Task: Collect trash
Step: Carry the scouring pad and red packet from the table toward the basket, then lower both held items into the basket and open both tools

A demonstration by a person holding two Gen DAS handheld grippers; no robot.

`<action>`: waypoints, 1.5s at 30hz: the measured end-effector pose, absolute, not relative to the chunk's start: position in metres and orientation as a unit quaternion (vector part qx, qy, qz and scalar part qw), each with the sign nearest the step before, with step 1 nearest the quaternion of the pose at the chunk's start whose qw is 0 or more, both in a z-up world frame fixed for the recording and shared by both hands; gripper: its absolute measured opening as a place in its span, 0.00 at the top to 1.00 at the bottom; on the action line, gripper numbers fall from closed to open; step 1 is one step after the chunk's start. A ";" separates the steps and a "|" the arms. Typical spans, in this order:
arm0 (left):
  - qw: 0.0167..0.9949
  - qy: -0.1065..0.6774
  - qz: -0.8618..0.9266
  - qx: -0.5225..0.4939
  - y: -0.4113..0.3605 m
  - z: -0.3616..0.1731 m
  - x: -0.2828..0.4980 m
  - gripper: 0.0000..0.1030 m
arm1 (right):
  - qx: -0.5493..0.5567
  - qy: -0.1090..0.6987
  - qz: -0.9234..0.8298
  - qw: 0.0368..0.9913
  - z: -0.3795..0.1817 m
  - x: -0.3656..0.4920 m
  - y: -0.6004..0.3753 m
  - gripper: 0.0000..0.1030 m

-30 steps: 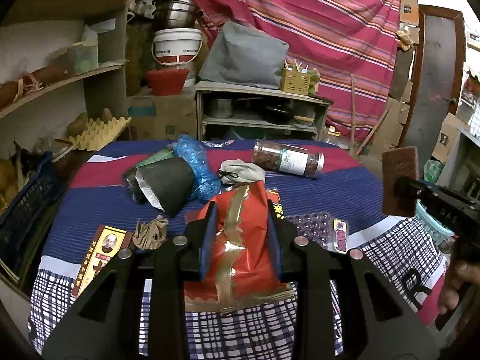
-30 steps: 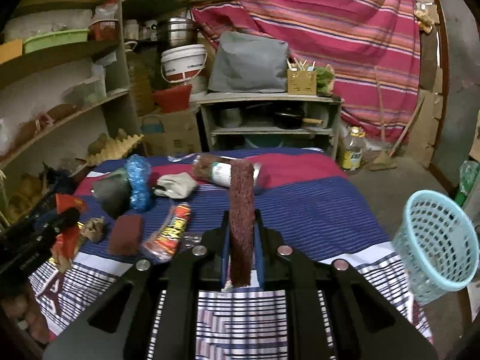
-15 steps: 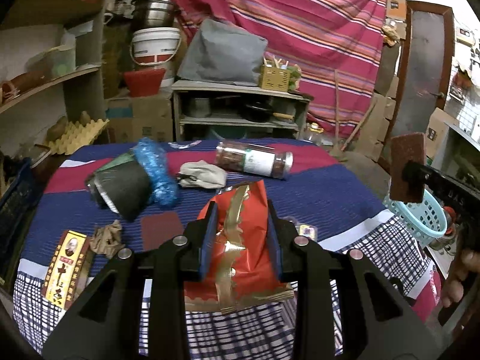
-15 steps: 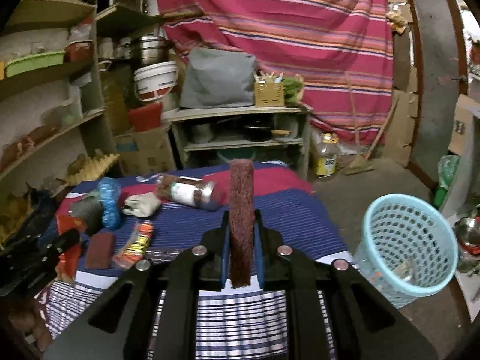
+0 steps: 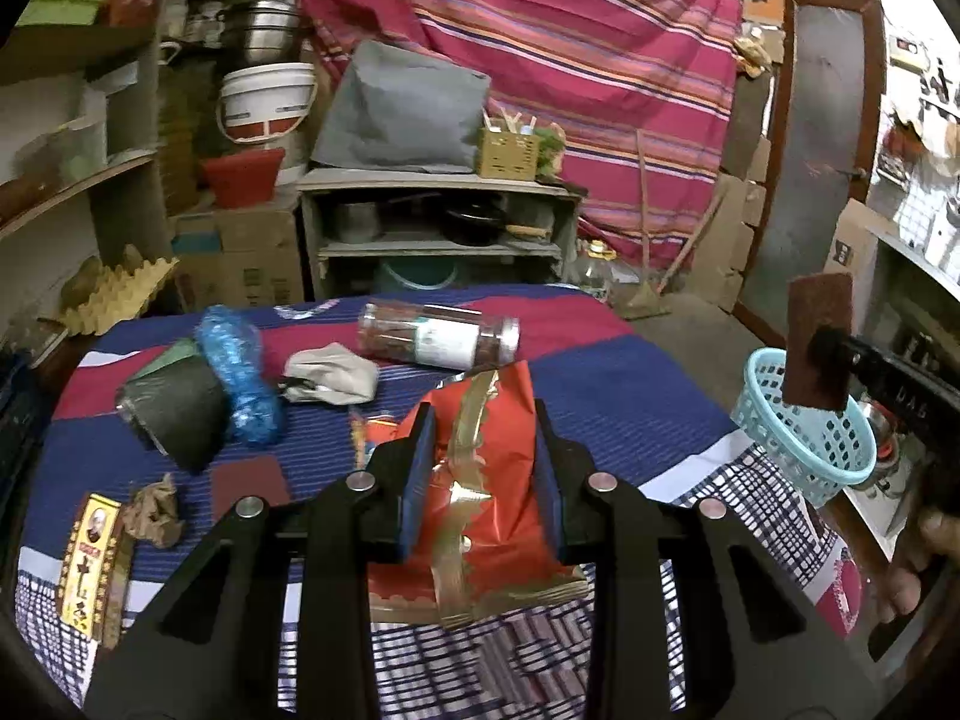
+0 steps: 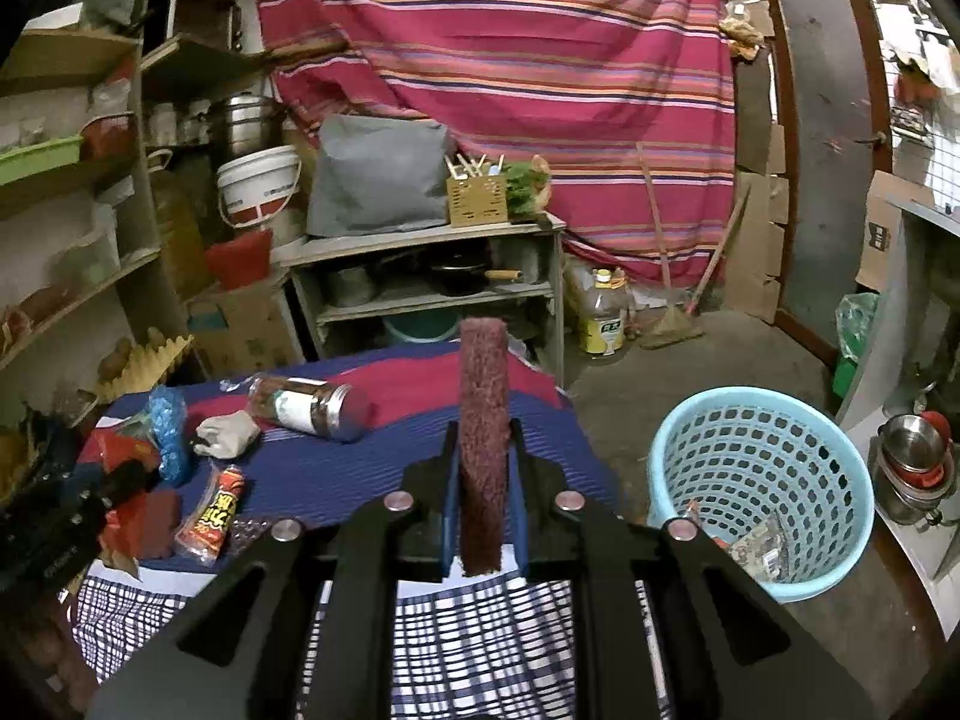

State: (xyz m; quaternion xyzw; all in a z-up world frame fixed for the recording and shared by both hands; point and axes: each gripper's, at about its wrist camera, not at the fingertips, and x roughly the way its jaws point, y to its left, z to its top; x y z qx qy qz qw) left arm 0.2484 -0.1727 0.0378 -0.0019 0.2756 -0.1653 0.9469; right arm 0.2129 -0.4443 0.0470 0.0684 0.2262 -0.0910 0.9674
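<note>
Left wrist view: the left tool (image 5: 480,468) is clamped on a red and gold wrapper (image 5: 480,480), blue pads pressing both sides, the wrapper held up above the tabletop (image 5: 630,408) with its striped and checked cloth. Beyond it on the cloth lie a clear jar (image 5: 438,339) on its side, a grey rag (image 5: 333,372), a blue crinkled bag (image 5: 240,378) against a dark cone-shaped cup (image 5: 174,414), a crumpled brown paper (image 5: 153,510) and a yellow box (image 5: 90,564) at the near left edge. Off to the right, the right tool (image 5: 831,348) comes in from the side, gripping a maroon scouring pad (image 5: 819,342), and that pad hangs right in front of the light blue basket (image 5: 804,438) standing beside the tabletop's right edge; a hand (image 5: 918,564) shows below it. Over to the right wrist view: the right tool (image 6: 483,480) is pinched narrow on the scouring pad (image 6: 483,444), which stands upright on edge between the pads. The basket (image 6: 762,480) sits on the floor to the right, just beside the tabletop (image 6: 372,474), with a few scraps already in its bottom. On the left, the jar (image 6: 306,405), the rag (image 6: 225,432), the blue bag (image 6: 168,432) and a red snack packet (image 6: 213,510) lie on the cloth, and the left tool (image 6: 129,474) shows at the edge with the red wrapper (image 6: 123,450) in its grip.
</note>
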 end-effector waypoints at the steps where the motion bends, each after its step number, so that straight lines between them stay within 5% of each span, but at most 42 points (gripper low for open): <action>1: 0.947 0.276 -0.167 -0.001 -0.178 0.038 0.249 0.71 | 0.069 0.226 -0.094 0.967 0.047 0.212 -0.447 0.86; 45: 0.880 0.296 -0.370 0.037 -0.487 0.014 0.277 0.70 | 0.207 0.227 -0.246 0.919 -0.015 0.171 -0.663 0.86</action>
